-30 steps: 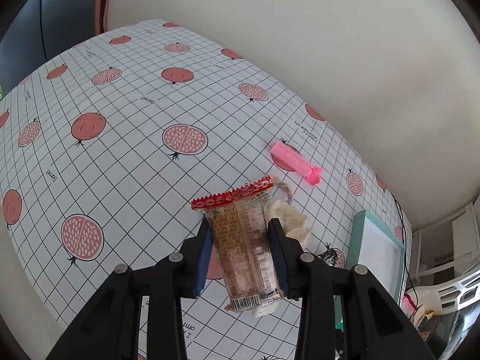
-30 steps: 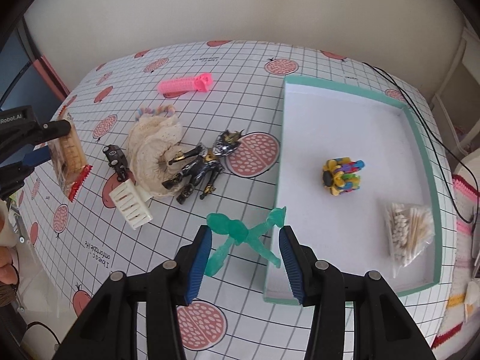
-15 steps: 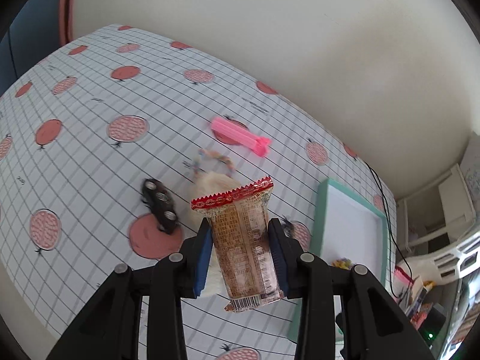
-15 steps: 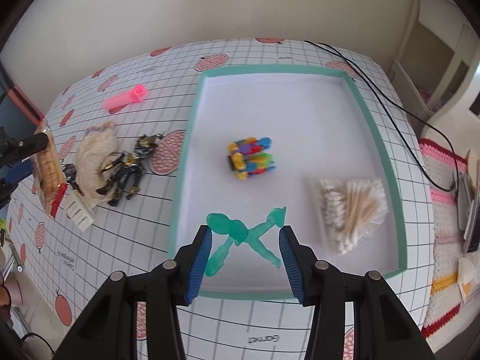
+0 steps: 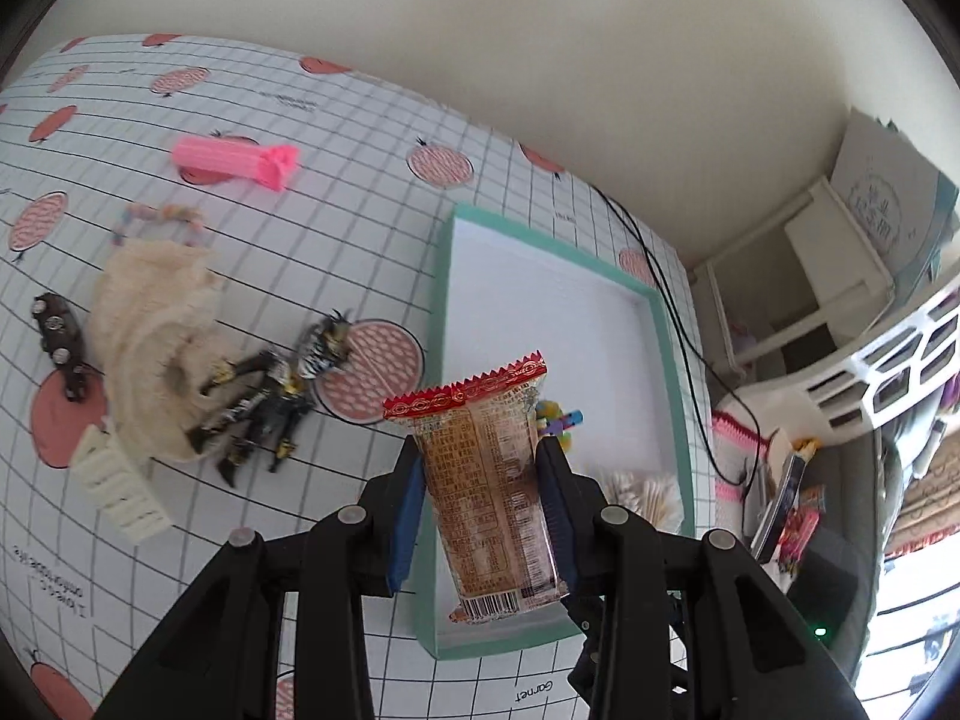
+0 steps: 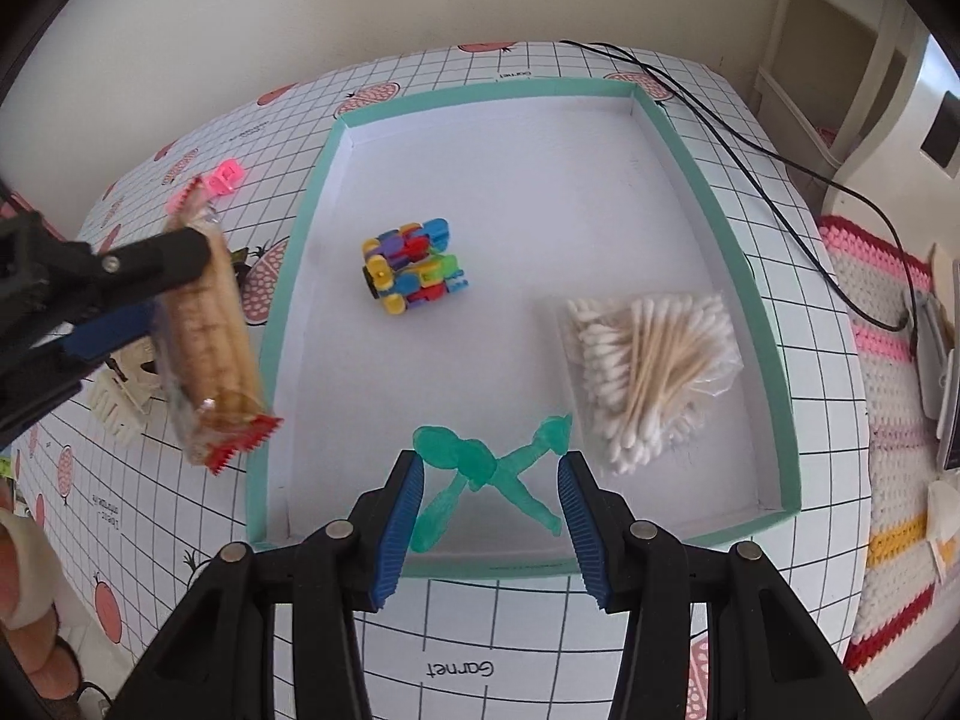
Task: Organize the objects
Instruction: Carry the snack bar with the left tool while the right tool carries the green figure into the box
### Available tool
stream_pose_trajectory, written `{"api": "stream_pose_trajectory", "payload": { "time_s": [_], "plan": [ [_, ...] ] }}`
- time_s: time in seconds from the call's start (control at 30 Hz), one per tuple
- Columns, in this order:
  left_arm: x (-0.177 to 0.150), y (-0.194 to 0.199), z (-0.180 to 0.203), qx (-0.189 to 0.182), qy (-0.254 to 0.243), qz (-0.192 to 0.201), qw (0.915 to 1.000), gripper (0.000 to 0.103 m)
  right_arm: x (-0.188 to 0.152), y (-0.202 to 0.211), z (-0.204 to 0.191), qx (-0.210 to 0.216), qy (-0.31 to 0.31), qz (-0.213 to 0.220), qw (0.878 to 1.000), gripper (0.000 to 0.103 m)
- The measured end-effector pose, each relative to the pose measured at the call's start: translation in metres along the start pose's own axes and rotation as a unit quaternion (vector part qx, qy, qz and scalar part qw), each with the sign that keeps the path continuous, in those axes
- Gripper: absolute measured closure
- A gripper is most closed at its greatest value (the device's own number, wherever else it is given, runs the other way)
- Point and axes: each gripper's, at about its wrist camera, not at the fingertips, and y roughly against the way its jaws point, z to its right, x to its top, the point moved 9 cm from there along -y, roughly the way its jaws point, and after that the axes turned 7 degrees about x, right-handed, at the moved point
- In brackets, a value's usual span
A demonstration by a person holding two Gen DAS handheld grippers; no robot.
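My left gripper point(image 5: 480, 456) is shut on a clear biscuit packet point(image 5: 486, 480) with a red serrated top. It hangs over the near left rim of the teal-edged white tray point(image 5: 441, 300). The right wrist view shows the same packet point(image 6: 204, 324) just left of the tray point(image 6: 714, 180). My right gripper point(image 6: 489, 474) is shut on a translucent green figure point(image 6: 456, 450), held above the tray's near end. In the tray lie a multicoloured block toy point(image 6: 411, 267) and a bag of cotton swabs point(image 6: 642, 354).
On the tablecloth left of the tray lie a pink clip point(image 5: 234, 156), a cream cloth point(image 5: 150, 324), a dark action figure point(image 5: 270, 384), a toy car point(image 5: 57, 336) and a white hair claw point(image 5: 120, 492). A black cable point(image 6: 750, 138) runs past the tray's far right corner.
Both grippers have moved toward the tray with their loads. The left swung from over the open tablecloth to the tray's edge; the right went from beside the tray to over it.
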Motion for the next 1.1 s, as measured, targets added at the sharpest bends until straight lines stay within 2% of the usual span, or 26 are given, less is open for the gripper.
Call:
{"api": "stream_pose_trajectory", "payload": {
  "time_s": [0.33,0.7,0.83,1.1],
  "plan": [
    [-0.014,-0.029,0.023,-0.001,-0.041,-0.013,0.9991,0.065,-0.002,-0.004,0.006,0.009,-0.001,-0.004,1.0,0.054],
    [-0.03,-0.059,0.023,0.047,-0.083,-0.043,0.9945,0.064,-0.008,-0.015,0.005,0.017,-0.001,-0.013,1.0,0.053],
    [-0.029,-0.058,0.02,0.07,-0.1,-0.033,0.992,0.064,-0.007,-0.016,0.005,0.02,-0.001,-0.012,1.0,0.053],
    [-0.025,-0.056,0.01,0.082,-0.092,-0.029,0.992,0.065,-0.009,-0.02,-0.011,0.026,0.009,-0.014,1.0,0.053]
  ]
}}
